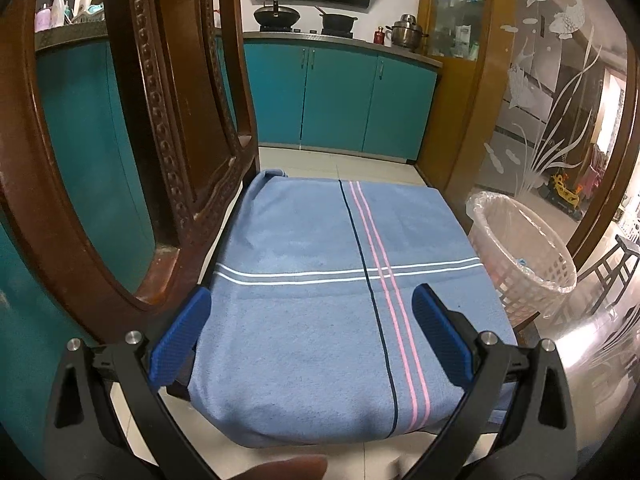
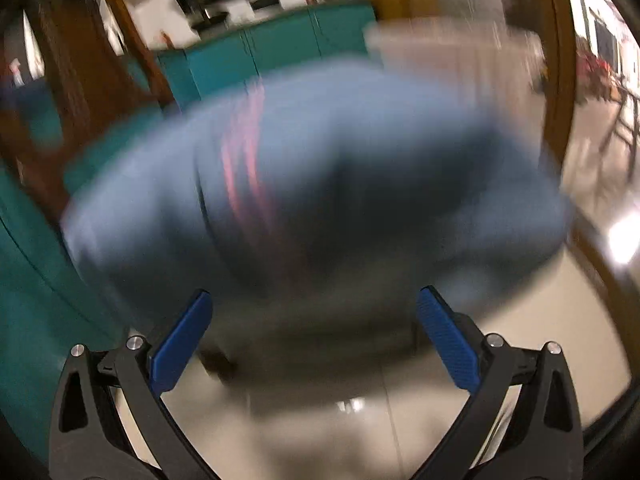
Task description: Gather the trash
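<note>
A white lattice trash basket point(image 1: 524, 248) lined with a clear bag stands on the floor to the right of a chair seat covered by a blue striped towel point(image 1: 320, 280). Something small and blue lies inside the basket. My left gripper point(image 1: 312, 300) is open and empty, hovering over the near part of the towel. My right gripper point(image 2: 314, 300) is open and empty, in front of the same towel point(image 2: 320, 168); that view is heavily motion-blurred. The basket point(image 2: 452, 52) appears as a pale blur behind the towel. No loose trash shows on the towel.
The carved wooden chair back point(image 1: 168, 152) rises at the left. Teal kitchen cabinets point(image 1: 340, 100) with pots on the counter stand behind. A wooden door frame point(image 1: 460, 120) and an etched glass panel point(image 1: 560, 100) are at the right. Glossy tiled floor point(image 2: 520, 320) lies around the chair.
</note>
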Motion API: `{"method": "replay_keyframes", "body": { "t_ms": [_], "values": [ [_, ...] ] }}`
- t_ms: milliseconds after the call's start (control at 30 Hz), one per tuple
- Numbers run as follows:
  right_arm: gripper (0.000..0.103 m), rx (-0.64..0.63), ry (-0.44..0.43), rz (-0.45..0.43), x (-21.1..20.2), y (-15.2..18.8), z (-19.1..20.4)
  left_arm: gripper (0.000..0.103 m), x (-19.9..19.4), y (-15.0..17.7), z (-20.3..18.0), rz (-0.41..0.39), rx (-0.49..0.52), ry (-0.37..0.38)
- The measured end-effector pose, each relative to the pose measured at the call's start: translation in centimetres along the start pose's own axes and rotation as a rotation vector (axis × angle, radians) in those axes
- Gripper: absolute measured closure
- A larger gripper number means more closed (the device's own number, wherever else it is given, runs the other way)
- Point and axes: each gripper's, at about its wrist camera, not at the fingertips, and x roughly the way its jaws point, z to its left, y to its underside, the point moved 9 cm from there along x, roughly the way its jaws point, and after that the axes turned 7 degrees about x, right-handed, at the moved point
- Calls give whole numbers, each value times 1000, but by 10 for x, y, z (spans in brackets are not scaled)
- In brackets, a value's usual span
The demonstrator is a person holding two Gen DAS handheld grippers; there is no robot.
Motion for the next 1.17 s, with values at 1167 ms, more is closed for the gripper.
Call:
{"method": "replay_keyframes", "body": {
  "t_ms": [1167],
  "values": [
    [3,-167,197,401,208,248,-86,3,21,30,-4,95,74,-46]
  ]
}}
